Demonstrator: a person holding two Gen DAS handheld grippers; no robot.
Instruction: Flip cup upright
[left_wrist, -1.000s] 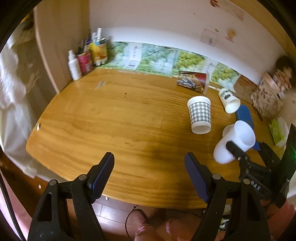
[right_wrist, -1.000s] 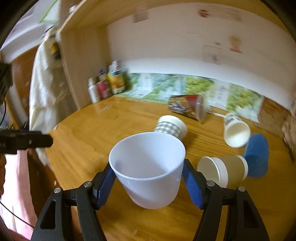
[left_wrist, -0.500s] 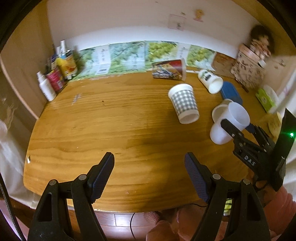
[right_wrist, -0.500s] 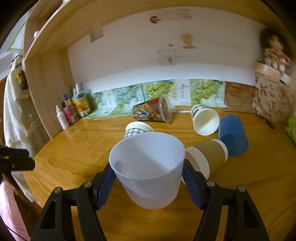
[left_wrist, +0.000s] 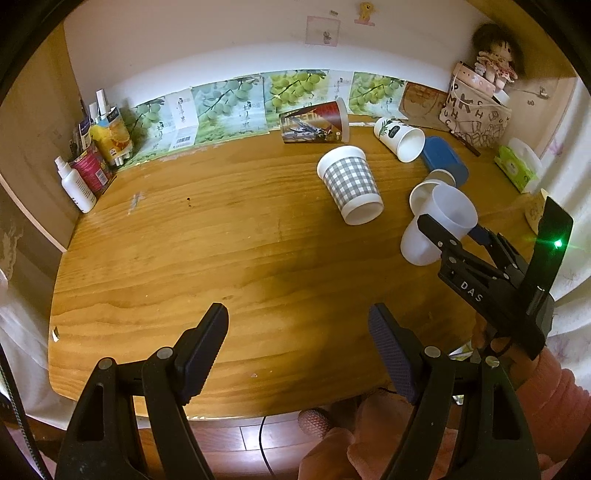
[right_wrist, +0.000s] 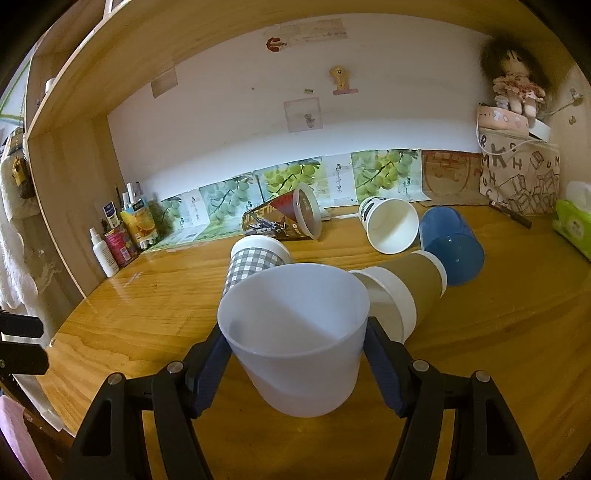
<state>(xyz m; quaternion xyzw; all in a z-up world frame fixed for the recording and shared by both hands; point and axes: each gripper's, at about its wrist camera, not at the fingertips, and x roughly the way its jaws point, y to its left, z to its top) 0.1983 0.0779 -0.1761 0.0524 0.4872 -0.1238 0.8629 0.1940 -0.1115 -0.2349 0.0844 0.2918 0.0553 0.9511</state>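
Note:
My right gripper (right_wrist: 295, 354) is shut on a white translucent plastic cup (right_wrist: 295, 332), mouth up and tilted slightly, held just above the wooden table (right_wrist: 498, 332). In the left wrist view the same white cup (left_wrist: 439, 221) sits in the right gripper (left_wrist: 448, 236) at the right side of the table. My left gripper (left_wrist: 297, 343) is open and empty over the table's front edge. Several other cups lie on their sides: a grey checked cup (left_wrist: 351, 184), a brown paper cup (right_wrist: 410, 291), a blue cup (right_wrist: 450, 243), a white printed cup (right_wrist: 391, 225) and a red printed cup (right_wrist: 284, 218).
Bottles and cans (left_wrist: 92, 158) stand at the back left corner. A patterned bag with a doll (left_wrist: 480, 107) and a green tissue pack (left_wrist: 517, 170) sit at the back right. Grape-print paper (left_wrist: 229, 103) lines the back wall. A wooden side panel (right_wrist: 66, 184) borders the left.
The right gripper has turned the white cup more upright and lowered it toward the table. The left wrist view has swung right, bringing the whole table into view.

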